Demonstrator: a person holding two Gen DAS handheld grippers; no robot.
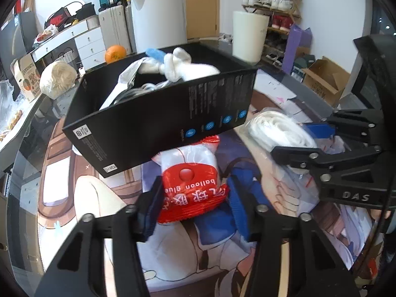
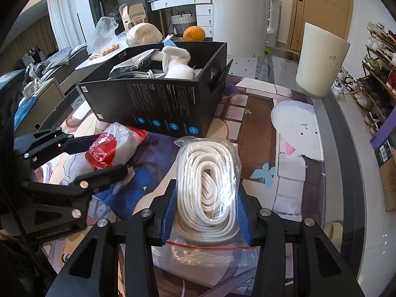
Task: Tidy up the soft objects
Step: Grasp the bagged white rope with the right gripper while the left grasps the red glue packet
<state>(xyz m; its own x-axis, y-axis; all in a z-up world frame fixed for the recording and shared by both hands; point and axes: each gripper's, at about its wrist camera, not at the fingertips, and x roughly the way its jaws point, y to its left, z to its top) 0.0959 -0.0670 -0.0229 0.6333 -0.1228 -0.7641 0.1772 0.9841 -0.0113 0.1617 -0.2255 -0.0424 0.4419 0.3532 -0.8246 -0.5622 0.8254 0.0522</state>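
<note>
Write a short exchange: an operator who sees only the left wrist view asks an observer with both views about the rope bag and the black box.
Operator: Is the right gripper really gripping the rope bag?
Observer: Yes. The right wrist view shows the right gripper with both pads pressed against the rope bag.
Operator: Does the black box have anywhere to grab it?
Observer: The black box has a hand cutout in its right end wall.
</note>
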